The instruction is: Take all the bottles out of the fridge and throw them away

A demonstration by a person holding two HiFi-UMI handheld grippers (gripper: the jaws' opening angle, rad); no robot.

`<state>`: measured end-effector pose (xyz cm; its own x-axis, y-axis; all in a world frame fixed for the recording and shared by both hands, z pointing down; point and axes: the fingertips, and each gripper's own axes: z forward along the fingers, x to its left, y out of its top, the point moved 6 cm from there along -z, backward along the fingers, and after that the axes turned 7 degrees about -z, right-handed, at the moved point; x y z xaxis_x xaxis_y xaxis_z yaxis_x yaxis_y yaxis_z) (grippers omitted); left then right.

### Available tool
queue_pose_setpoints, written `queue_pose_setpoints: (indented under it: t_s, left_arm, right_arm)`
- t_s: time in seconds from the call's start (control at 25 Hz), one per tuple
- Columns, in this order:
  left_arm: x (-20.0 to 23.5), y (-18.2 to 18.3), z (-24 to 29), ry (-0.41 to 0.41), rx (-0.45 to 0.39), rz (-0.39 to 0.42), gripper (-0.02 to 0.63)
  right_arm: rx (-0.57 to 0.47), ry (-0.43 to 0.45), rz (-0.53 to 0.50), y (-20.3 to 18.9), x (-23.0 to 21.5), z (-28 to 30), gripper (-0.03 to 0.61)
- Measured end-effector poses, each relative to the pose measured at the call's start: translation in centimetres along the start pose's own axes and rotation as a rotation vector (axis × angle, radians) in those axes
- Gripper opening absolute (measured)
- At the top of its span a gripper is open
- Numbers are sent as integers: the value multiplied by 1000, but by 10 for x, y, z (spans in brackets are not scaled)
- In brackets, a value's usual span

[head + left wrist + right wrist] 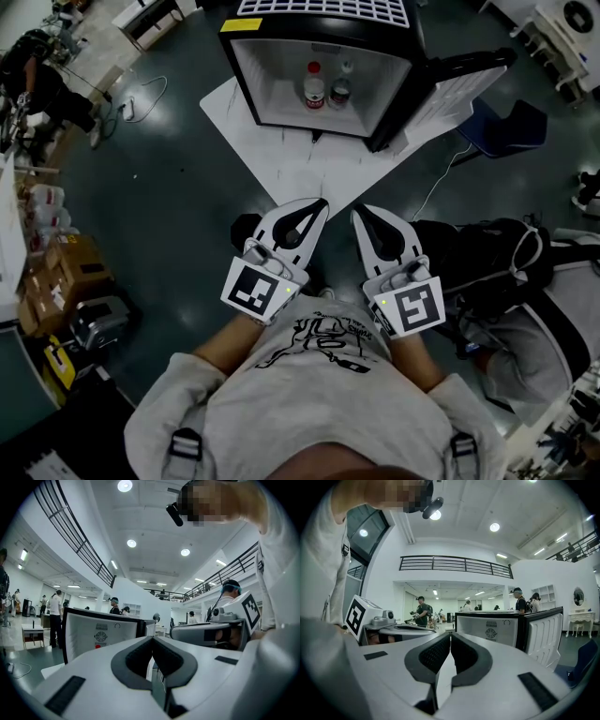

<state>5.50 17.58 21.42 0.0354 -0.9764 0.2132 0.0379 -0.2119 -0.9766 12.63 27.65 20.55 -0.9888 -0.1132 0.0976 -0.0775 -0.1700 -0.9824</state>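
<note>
Two upright bottles stand side by side in the open black mini fridge with white interior: a red-capped clear plastic bottle and a pale-capped bottle with a dark label. Both lie straight ahead of you, well apart from your claws, long axes vertical. Your left gripper and right gripper are closed tip to tip, holding nothing. Neither hand is clearly nearer; the red-capped bottle sits toward your left gripper's side. Label print too small to read.

Limits of view
Fridge cropped by the head view's top edge; bottles carry labels too small to read.
</note>
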Motion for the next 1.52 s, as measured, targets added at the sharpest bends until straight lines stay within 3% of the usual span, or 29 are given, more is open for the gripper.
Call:
queue_pose_setpoints:
  t_s: [1.52]
  left_arm:
    - [130,28,41,-64,-5,-19,12]
  right_arm:
    - [17,-51,-6,18,-21,132,29]
